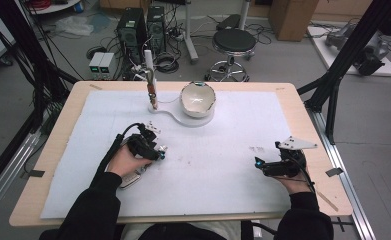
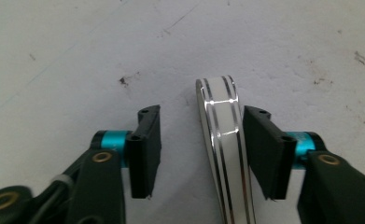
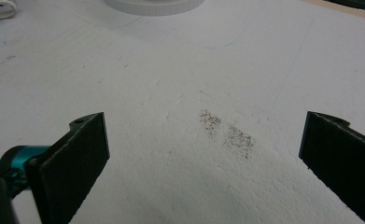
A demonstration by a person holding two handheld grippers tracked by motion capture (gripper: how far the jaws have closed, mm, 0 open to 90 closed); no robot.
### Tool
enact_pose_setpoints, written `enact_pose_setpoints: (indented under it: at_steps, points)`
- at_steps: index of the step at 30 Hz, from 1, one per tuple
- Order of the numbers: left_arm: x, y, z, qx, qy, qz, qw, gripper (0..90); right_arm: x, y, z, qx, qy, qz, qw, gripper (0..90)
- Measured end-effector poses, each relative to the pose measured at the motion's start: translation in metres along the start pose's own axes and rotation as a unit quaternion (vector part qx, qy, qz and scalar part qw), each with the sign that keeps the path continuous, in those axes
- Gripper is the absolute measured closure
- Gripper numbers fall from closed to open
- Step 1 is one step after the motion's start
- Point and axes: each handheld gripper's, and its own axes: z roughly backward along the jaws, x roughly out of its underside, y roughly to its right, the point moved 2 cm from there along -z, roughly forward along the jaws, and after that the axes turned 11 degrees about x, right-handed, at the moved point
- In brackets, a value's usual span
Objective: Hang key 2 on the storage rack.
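Note:
A flat white handle with silver stripes point(image 2: 222, 140) lies on the white foam sheet between the jaws of my left gripper point(image 2: 201, 116). It sits close against the right-hand pad point(image 2: 264, 149), with a clear gap to the other pad, so the gripper is open around it. In the high view my left gripper point(image 1: 159, 150) is left of centre, and the white handle's end point(image 1: 132, 179) pokes out under the hand. My right gripper point(image 1: 259, 163) rests at the right, wide open over bare sheet point(image 3: 203, 121) with nothing between its pads.
A white bowl point(image 1: 198, 97) sits on a white base point(image 1: 180, 119) at the back centre, next to an upright stand with a thin tool point(image 1: 152, 87). The base's rim point(image 3: 152, 5) shows far ahead of my right gripper. Brown specks point(image 3: 227, 130) stain the sheet.

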Motion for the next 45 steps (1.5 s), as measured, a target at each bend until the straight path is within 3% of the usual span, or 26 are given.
enact_pose_setpoints:
  at_steps: [4, 8, 13, 16, 22, 26, 30, 34, 39, 41, 43, 45]
  points:
    - [0.001, -0.002, 0.002, 0.001, 0.003, 0.004, 1.0, 65.4, 0.0, 0.0, 0.0, 0.002, 0.003, -0.001, 1.0, 0.6]
    - [0.001, 0.0, 0.001, -0.008, 0.001, -0.021, 0.9997, 73.6, 0.0, 0.0, 0.0, 0.003, 0.0, 0.0, 1.0, 0.6]
    - [0.001, 0.005, 0.003, -0.033, 0.003, -0.071, 0.9969, 73.8, 0.0, 0.0, 0.002, 0.009, 0.006, -0.001, 0.9999, 0.6]
    - [-0.001, 0.006, 0.01, -0.041, 0.027, -0.085, 0.9952, 73.9, -0.001, 0.001, 0.004, 0.013, 0.012, -0.01, 0.9998, 0.6]
    - [-0.001, 0.0, 0.03, -0.034, 0.069, -0.076, 0.9941, 74.0, 0.0, 0.003, 0.006, 0.017, 0.017, -0.014, 0.9996, 0.6]
    - [0.0, -0.006, 0.051, -0.022, 0.108, -0.052, 0.9925, 73.9, 0.003, 0.002, 0.007, 0.02, 0.013, -0.019, 0.9996, 0.6]
    - [0.001, -0.008, 0.072, -0.029, 0.149, -0.051, 0.987, 73.9, 0.004, 0.001, 0.007, 0.024, 0.015, -0.017, 0.9995, 0.6]
    - [-0.002, -0.013, 0.095, -0.043, 0.177, -0.053, 0.9818, 73.9, 0.003, -0.001, 0.007, 0.028, 0.017, -0.014, 0.9994, 0.6]
    - [-0.012, -0.023, 0.124, -0.049, 0.209, -0.042, 0.9757, 74.0, 0.005, 0.0, 0.007, 0.029, 0.015, -0.019, 0.9993, 0.6]
    - [-0.018, -0.028, 0.131, -0.048, 0.214, -0.033, 0.9752, 74.0, 0.005, 0.0, 0.006, 0.029, 0.016, -0.019, 0.9993, 0.6]
    - [-0.027, -0.034, 0.137, -0.049, 0.206, -0.028, 0.977, 74.0, 0.005, 0.0, 0.006, 0.03, 0.016, -0.017, 0.9993, 0.6]
    - [-0.037, -0.039, 0.145, -0.057, 0.206, -0.033, 0.9762, 74.1, 0.005, -0.001, 0.005, 0.03, 0.014, -0.018, 0.9993, 0.6]
